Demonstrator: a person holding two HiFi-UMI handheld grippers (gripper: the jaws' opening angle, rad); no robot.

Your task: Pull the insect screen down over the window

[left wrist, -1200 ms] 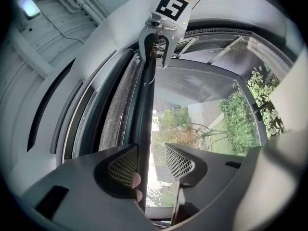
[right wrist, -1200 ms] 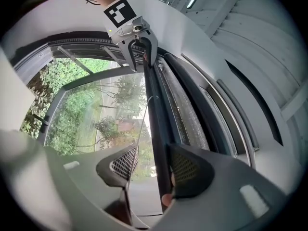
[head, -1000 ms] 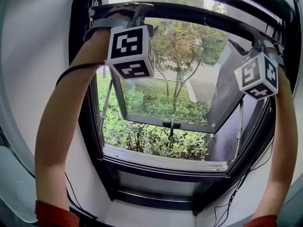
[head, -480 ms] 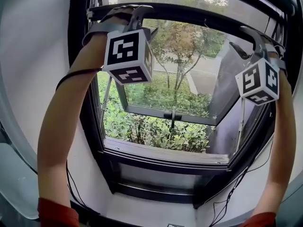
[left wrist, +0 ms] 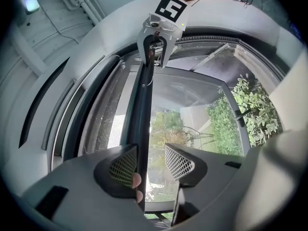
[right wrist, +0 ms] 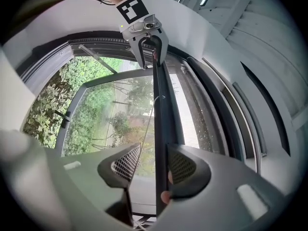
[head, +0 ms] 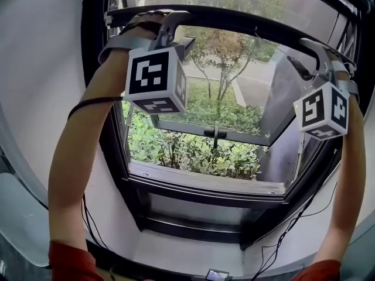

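The insect screen's black pull bar (head: 234, 22) runs across the top of the window opening. My left gripper (head: 176, 37) is raised to its left end and my right gripper (head: 313, 54) to its right end. In the left gripper view the bar (left wrist: 143, 105) passes between my left gripper's (left wrist: 150, 153) jaws, against the left pad (left wrist: 122, 165) with a gap to the other. In the right gripper view the bar (right wrist: 161, 114) lies against the right pad (right wrist: 182, 166) of my right gripper (right wrist: 154, 150), whose jaws are closing around it. Each gripper view shows the other gripper at the bar's far end.
Behind the bar the glass sash (head: 214, 132) is swung outward over green shrubs. The dark sill (head: 205, 180) lies below. Black cables (head: 287, 239) hang at the lower right. White walls (head: 47, 69) flank the frame on both sides.
Both grippers and the bar have come down a little relative to the window frame. The right jaws stand slightly closer together.
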